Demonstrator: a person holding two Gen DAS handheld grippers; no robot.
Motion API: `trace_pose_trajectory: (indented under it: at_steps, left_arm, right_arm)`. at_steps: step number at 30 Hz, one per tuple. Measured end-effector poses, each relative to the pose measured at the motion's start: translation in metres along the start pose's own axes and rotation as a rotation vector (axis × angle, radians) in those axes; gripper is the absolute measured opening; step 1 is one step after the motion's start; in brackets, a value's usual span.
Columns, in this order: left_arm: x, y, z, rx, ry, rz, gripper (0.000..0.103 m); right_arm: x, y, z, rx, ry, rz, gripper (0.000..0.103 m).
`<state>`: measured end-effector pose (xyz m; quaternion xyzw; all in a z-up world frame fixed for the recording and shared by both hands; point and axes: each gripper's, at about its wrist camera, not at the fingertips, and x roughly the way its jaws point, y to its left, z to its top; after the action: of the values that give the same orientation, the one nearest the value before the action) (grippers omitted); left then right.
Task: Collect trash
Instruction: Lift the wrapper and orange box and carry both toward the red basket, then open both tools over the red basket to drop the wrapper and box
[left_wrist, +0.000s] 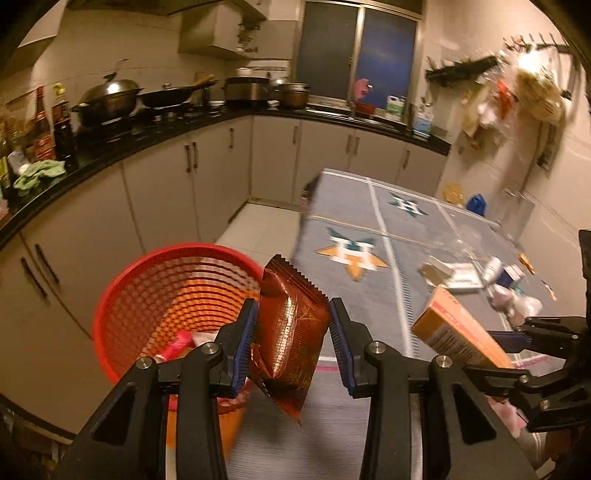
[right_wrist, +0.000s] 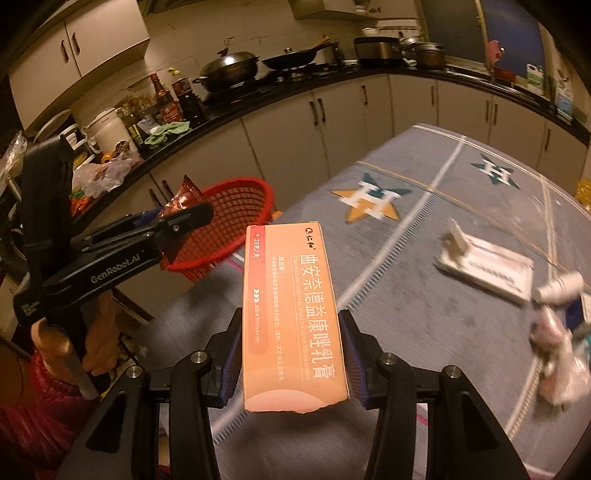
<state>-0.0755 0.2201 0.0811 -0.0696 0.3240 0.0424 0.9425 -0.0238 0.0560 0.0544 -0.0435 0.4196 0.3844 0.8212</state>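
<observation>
My left gripper (left_wrist: 293, 332) is shut on a dark red foil snack packet (left_wrist: 291, 332), held beside the rim of the red mesh trash basket (left_wrist: 147, 288). The basket holds some wrappers. My right gripper (right_wrist: 291, 350) is shut on an orange medicine box (right_wrist: 293, 314), above the table's near edge. In the right wrist view the left gripper (right_wrist: 177, 221) with the packet (right_wrist: 177, 203) is at the left, next to the basket (right_wrist: 236, 221). The orange box also shows in the left wrist view (left_wrist: 458, 328).
The table carries a grey cloth with star patterns (right_wrist: 424, 240). On it lie a white flat box (right_wrist: 487, 269), a small white tube (right_wrist: 557, 288) and crumpled wrappers (right_wrist: 561, 362). Kitchen cabinets and a black counter (left_wrist: 155, 144) with pots stand beyond the basket.
</observation>
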Motion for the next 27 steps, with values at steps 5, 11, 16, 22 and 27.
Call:
trace_pose_trajectory:
  at_steps: [5,11,16,22,27]
  left_arm:
    - [0.004,0.038,0.004,-0.05,-0.002,0.048,0.038]
    - [0.017,0.072,0.005,-0.086,0.016,0.088,0.038]
    - [0.029,0.09,0.001,-0.115,0.039,0.105,0.038]
    - [0.039,0.102,-0.003,-0.128,0.058,0.109,0.038]
    - [0.045,0.107,-0.005,-0.131,0.068,0.108,0.038]
  right_arm:
    - [0.022,0.016,0.027,-0.004,0.022,0.041,0.052]
    - [0.051,0.034,0.055,-0.005,0.05,0.082,0.052]
    - [0.081,0.043,0.077,0.031,0.076,0.135,0.052]
    - [0.111,0.048,0.095,0.085,0.101,0.178,0.053]
    - [0.13,0.049,0.105,0.123,0.117,0.196,0.053]
